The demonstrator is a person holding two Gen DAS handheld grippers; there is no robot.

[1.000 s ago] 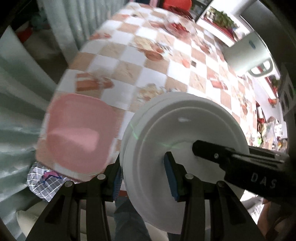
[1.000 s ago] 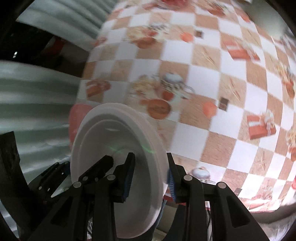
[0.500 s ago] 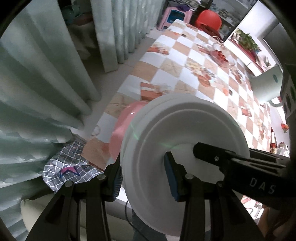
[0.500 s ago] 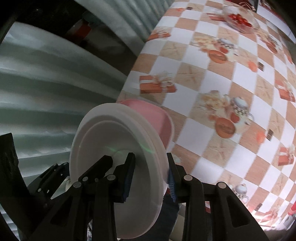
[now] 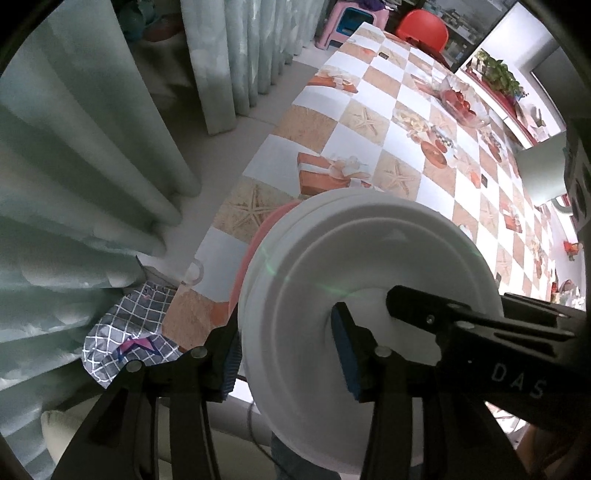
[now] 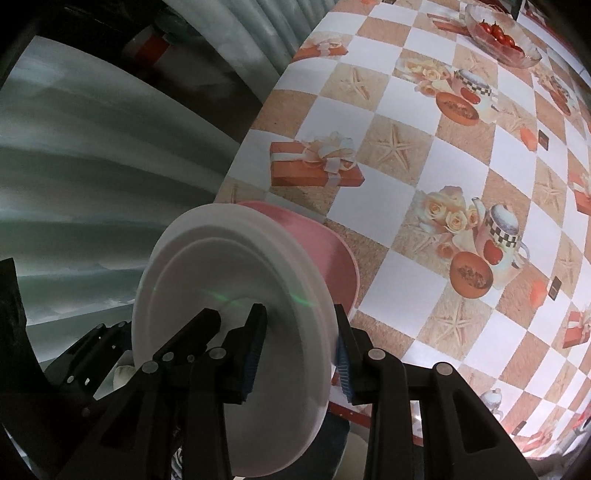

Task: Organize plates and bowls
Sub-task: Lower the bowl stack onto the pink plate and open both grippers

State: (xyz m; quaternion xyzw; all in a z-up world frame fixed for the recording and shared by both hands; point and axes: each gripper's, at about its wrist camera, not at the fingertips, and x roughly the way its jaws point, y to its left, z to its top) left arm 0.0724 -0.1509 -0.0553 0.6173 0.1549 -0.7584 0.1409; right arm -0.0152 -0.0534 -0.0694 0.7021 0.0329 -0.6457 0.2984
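A stack of white plates (image 5: 354, 273) is held on edge between both grippers, above the near edge of the table. My left gripper (image 5: 288, 358) is shut on its rim. My right gripper (image 6: 297, 354) is shut on the same white plates (image 6: 221, 280) from the other side. A pink plate (image 6: 325, 247) lies on the checkered tablecloth (image 6: 406, 184) right behind the white plates; only its edge shows in the left wrist view (image 5: 255, 243).
A glass bowl of tomatoes (image 5: 461, 101) stands at the far end of the table; it also shows in the right wrist view (image 6: 498, 33). Pale curtains (image 5: 92, 129) hang to the left. A checked cloth (image 5: 129, 325) lies below the table edge. A red chair (image 5: 421, 27) stands beyond.
Both grippers have lifted and pulled back with the white plates, so more of the table and curtains shows. The pink plate is now mostly hidden behind the white plates.
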